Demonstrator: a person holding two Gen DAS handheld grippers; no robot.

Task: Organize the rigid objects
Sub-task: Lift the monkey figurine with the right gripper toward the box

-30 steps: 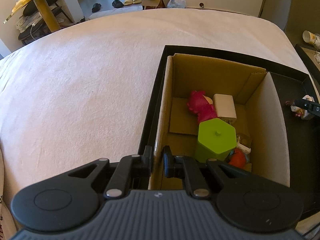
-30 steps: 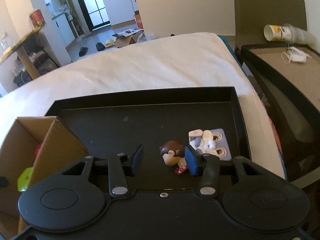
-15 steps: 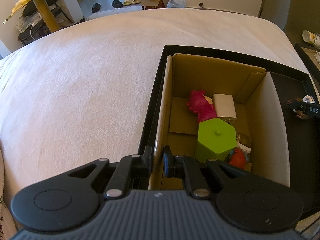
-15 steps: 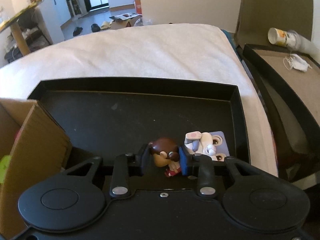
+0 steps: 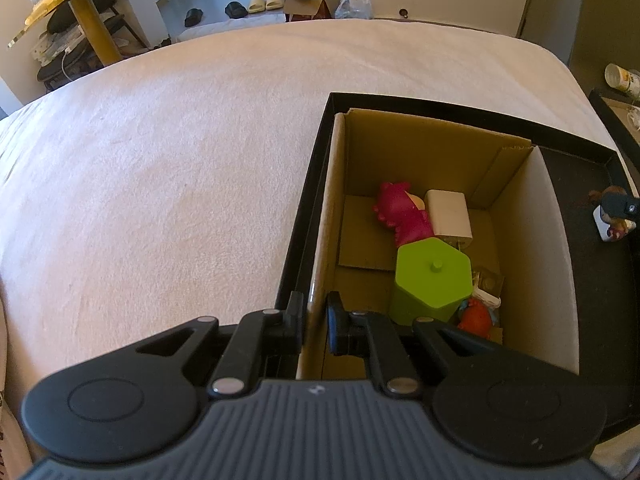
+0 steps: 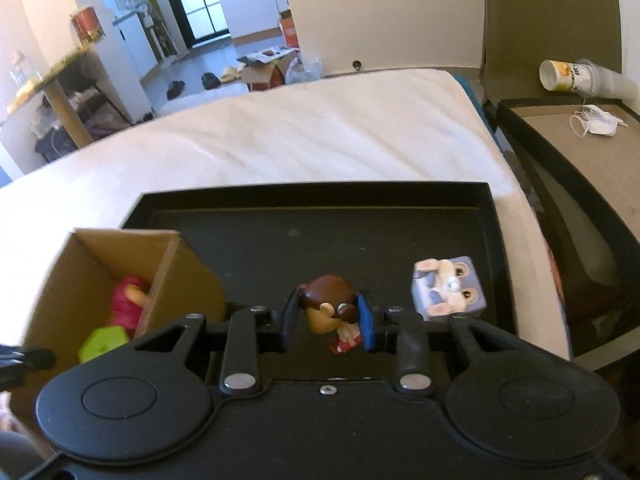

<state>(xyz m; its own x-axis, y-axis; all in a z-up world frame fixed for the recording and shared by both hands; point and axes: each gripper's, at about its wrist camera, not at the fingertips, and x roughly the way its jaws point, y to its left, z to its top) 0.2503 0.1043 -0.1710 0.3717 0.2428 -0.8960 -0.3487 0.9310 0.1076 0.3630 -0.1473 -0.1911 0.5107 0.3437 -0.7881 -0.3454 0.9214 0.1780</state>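
Observation:
My right gripper point(image 6: 327, 320) is shut on a small brown-haired figurine point(image 6: 329, 308) and holds it above the black tray point(image 6: 360, 200). A grey-blue bunny block point(image 6: 448, 286) lies on the tray to its right. My left gripper point(image 5: 314, 320) is shut on the left wall of the cardboard box point(image 5: 320, 280) that stands in the tray point(image 5: 308, 184). The box holds a green hexagonal container point(image 5: 432, 280), a pink toy point(image 5: 402, 212), a white block point(image 5: 448, 214) and an orange toy point(image 5: 476, 318). The figurine also shows in the left wrist view point(image 5: 610, 216), at the far right.
The tray sits on a white bed point(image 5: 160, 180). A second black box point(image 6: 568, 152) with a face mask point(image 6: 598, 124) and a paper cup point(image 6: 568, 74) stands to the right of the bed.
My right gripper closed on the brown-haired figurine and lifted it away from the bunny block, moving left toward the box. My left gripper stayed on the box wall.

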